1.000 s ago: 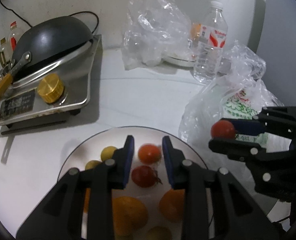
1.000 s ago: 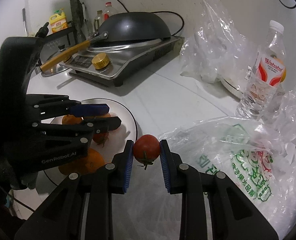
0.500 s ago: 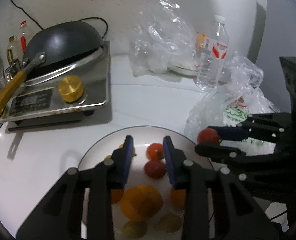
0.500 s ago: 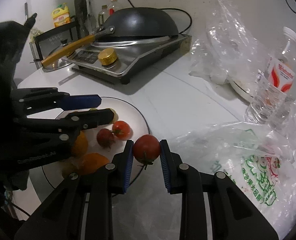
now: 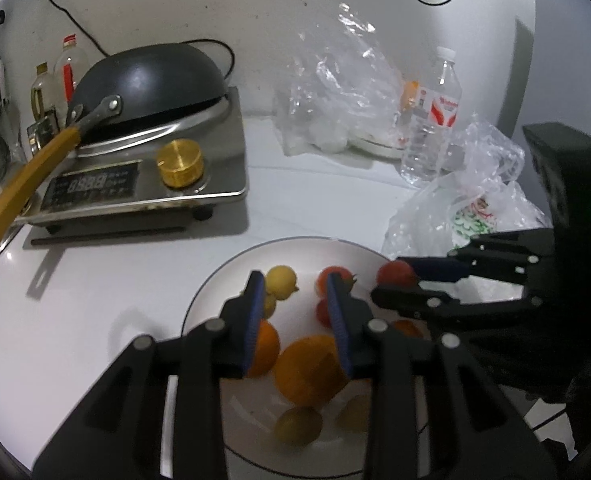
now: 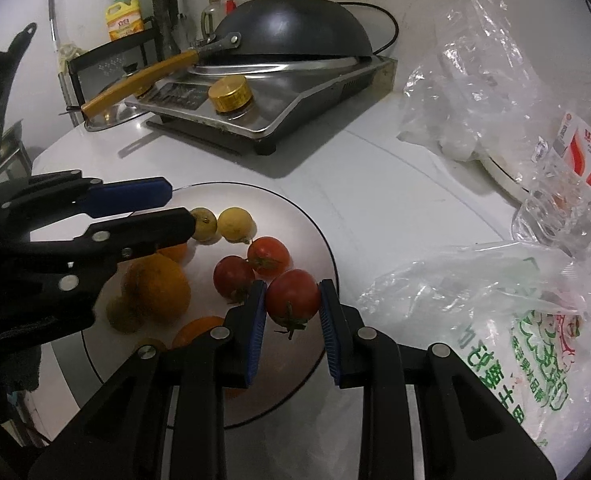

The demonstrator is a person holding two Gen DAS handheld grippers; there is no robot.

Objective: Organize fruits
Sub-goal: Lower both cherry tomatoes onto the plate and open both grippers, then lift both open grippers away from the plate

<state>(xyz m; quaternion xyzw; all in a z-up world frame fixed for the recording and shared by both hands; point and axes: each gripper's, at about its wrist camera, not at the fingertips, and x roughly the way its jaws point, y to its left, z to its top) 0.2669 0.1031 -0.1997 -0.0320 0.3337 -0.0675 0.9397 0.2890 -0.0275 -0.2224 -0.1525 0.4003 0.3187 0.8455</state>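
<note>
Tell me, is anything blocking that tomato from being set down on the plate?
Nothing visible blocks it. The right gripper holds the tomato over the plate's near edge, with bare plate below; two other tomatoes lie just beyond, and the left gripper hovers further left.

Red tomato (image 6: pixel 292 295), stem down, clamped in right gripper (image 6: pixel 291 312) above the near-right edge of white plate (image 6: pixel 315 236). On plate: two tomatoes (image 6: pixel 251 266) centre-right, oranges (image 6: pixel 159 288) left, two lemons (image 6: pixel 225 223) at far side.
</note>
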